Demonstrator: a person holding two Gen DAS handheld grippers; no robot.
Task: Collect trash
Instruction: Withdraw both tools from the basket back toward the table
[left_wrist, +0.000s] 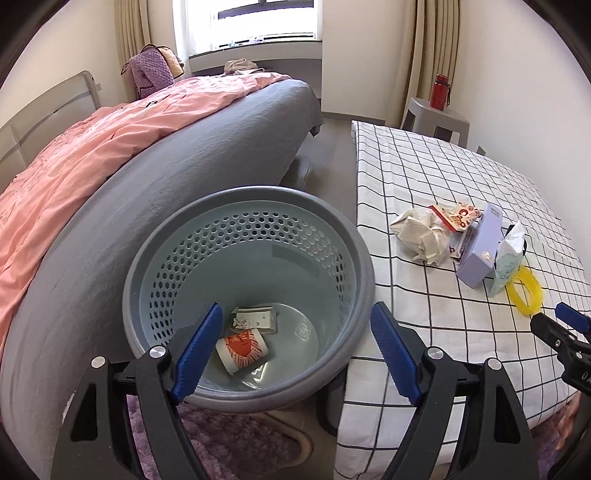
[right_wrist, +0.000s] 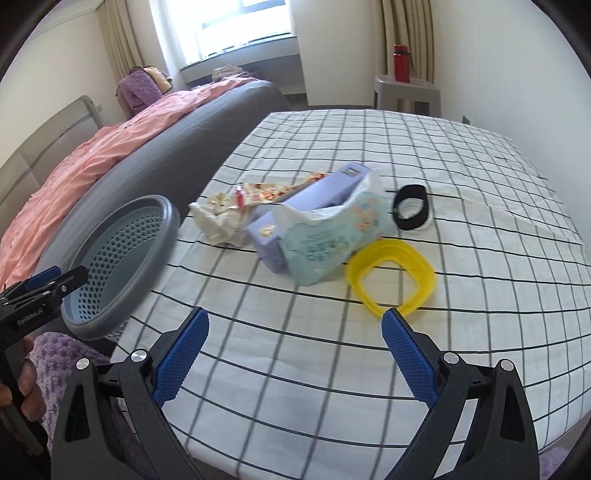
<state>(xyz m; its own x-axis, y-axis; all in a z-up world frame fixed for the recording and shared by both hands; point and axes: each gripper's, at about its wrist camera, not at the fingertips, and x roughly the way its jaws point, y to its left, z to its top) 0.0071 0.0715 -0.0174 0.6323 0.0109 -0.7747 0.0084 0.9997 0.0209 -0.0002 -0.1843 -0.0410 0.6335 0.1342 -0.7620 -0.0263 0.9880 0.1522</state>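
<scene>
Trash (right_wrist: 317, 236) beyond spread right claw (right_wrist: 295, 354).

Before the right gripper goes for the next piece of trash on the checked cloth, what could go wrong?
1. The yellow ring lies flat and thin on the checked cloth; the fingers may pinch the cloth with it.
2. The tissue pack leans on the purple box, so lifting one may shift the other.
3. The bin stands beside the table edge; a short throw could miss it.
</scene>
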